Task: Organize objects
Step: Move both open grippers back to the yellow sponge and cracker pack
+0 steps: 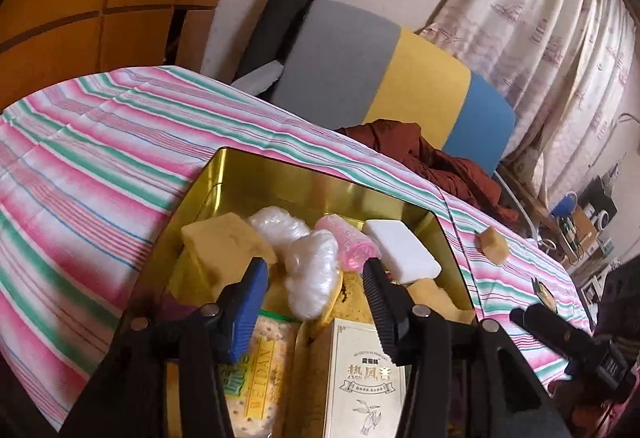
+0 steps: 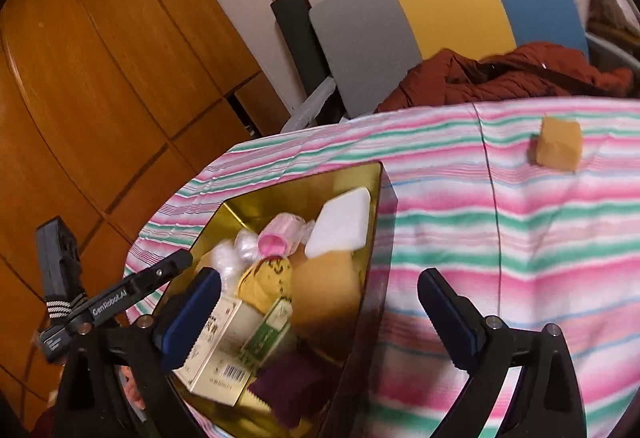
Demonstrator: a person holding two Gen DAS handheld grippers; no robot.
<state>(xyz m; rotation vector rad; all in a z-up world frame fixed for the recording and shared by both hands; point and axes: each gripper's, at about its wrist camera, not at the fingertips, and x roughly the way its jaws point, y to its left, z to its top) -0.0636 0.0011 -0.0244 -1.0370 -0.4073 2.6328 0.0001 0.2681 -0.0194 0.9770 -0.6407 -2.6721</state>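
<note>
On a table [image 2: 520, 238] draped in pink, green and white stripes, a gold tin [image 1: 256, 174] sits packed with small goods. From the left wrist camera: a tan sponge [image 1: 224, 242] at the tin's 9 o'clock side, two white plastic bundles [image 1: 312, 270] at centre, a pink roll [image 1: 344, 242] just beyond them and a white bar [image 1: 404, 254] toward 2 o'clock. A cream box [image 1: 364, 378] printed with Chinese characters and a "WEIDAN" packet [image 1: 256, 370] lie at 6 o'clock, nearest the camera. The left gripper [image 1: 316, 270] hovers over the tin, jaws parted and released, one white bundle between them (whether either pad touches it cannot be told). The right gripper [image 2: 320, 294] stands with jaws spread wide and empty, straddling the tin's right wall; a spotted yellow item [image 2: 268, 278] lies in the tin ahead of it. One tan sponge cube [image 2: 558, 148] lies alone on the cloth at 1 o'clock, well apart from the tin. Behind the table, a rust jacket [image 2: 500, 78] rests against a grey, yellow and blue chair [image 2: 440, 6].
</note>
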